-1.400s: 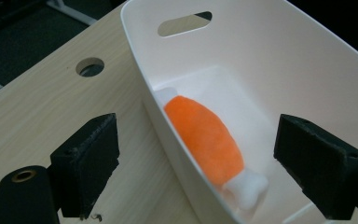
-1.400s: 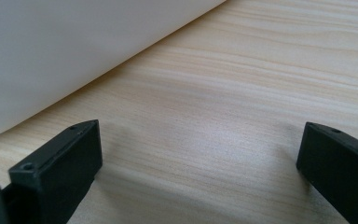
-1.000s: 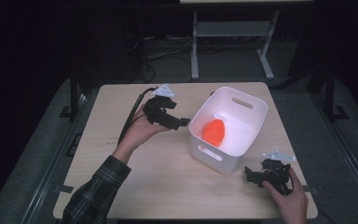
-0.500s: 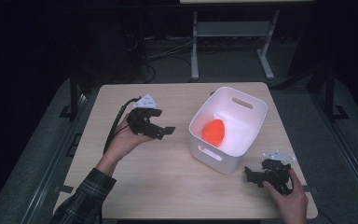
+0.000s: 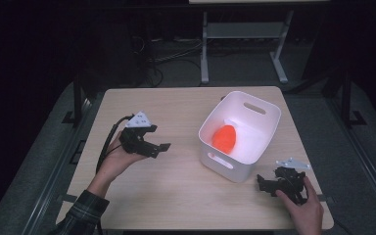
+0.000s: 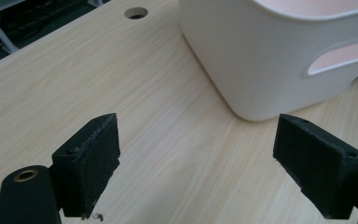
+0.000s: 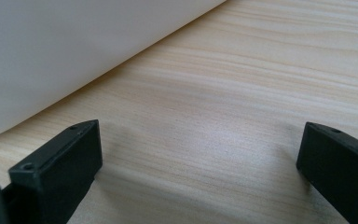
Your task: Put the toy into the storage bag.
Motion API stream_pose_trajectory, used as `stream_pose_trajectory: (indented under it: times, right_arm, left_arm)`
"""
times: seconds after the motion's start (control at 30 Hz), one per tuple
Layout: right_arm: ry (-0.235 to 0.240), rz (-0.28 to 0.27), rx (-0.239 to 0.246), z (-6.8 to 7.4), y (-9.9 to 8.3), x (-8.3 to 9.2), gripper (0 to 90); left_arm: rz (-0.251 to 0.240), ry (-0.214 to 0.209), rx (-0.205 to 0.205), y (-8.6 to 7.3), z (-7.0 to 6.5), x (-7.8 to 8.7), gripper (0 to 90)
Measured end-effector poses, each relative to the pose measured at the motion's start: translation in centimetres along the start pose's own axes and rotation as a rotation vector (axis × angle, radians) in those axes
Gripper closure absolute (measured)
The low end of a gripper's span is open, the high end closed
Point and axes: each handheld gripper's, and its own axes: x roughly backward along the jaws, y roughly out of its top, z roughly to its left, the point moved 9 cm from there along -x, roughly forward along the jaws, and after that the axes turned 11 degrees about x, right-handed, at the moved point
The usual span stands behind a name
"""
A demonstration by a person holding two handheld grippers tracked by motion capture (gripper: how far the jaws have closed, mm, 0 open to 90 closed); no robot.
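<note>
Both tongs (image 5: 162, 147) (image 5: 260, 182) agape, empty

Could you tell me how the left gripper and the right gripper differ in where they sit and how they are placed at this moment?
The left gripper is on the table's left half, well apart from the white bin; the right gripper sits near the front right corner, close beside the bin's wall. The left gripper points right toward the bin; the right gripper points left. Both have jaws spread wide over bare wood with nothing between them.
</note>
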Motion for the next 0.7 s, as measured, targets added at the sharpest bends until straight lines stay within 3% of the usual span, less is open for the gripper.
stream_pose_trajectory:
  times: [0.7]
  right_arm:
    - [-0.001, 0.000, 0.001, 0.0, 0.0, 0.0, 0.0]
  left_arm:
    - [0.009, 0.084, -0.013, -6.1, 1.2, 1.5, 14.0]
